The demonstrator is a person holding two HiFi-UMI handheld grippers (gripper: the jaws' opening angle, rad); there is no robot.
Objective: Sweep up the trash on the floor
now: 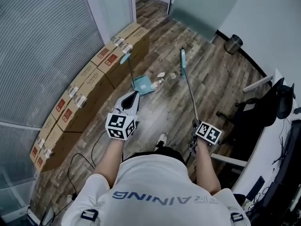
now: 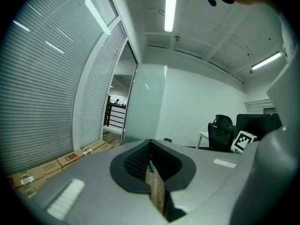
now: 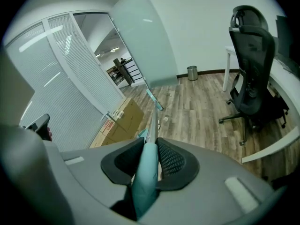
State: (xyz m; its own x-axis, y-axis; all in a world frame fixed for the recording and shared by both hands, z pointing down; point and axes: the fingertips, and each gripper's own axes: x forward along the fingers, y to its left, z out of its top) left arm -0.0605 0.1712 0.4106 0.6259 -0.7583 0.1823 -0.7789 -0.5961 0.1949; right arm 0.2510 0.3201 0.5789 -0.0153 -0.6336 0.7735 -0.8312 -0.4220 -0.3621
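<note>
A teal dustpan [image 1: 142, 84] with a long thin handle stands on the wooden floor by the boxes. A few white scraps of trash [image 1: 161, 76] lie just right of it. The teal broom head [image 1: 183, 62] rests on the floor beyond the scraps, and its metal shaft runs back to my right gripper [image 1: 195, 123]. That gripper [image 3: 151, 146] is shut on the broom's teal handle [image 3: 144, 182]. My left gripper [image 1: 133, 98], just short of the pan in the head view, is shut [image 2: 151, 165] on a thin brown strip [image 2: 157, 191] with a teal tip; what the strip belongs to is unclear.
Cardboard boxes [image 1: 94, 74] line the blind-covered glass wall on the left. A metal bin [image 1: 233, 44] stands by the far wall. A black office chair [image 1: 263, 105] and a white desk [image 1: 282, 140] are on the right. Cables [image 1: 80, 159] lie on the floor at the near left.
</note>
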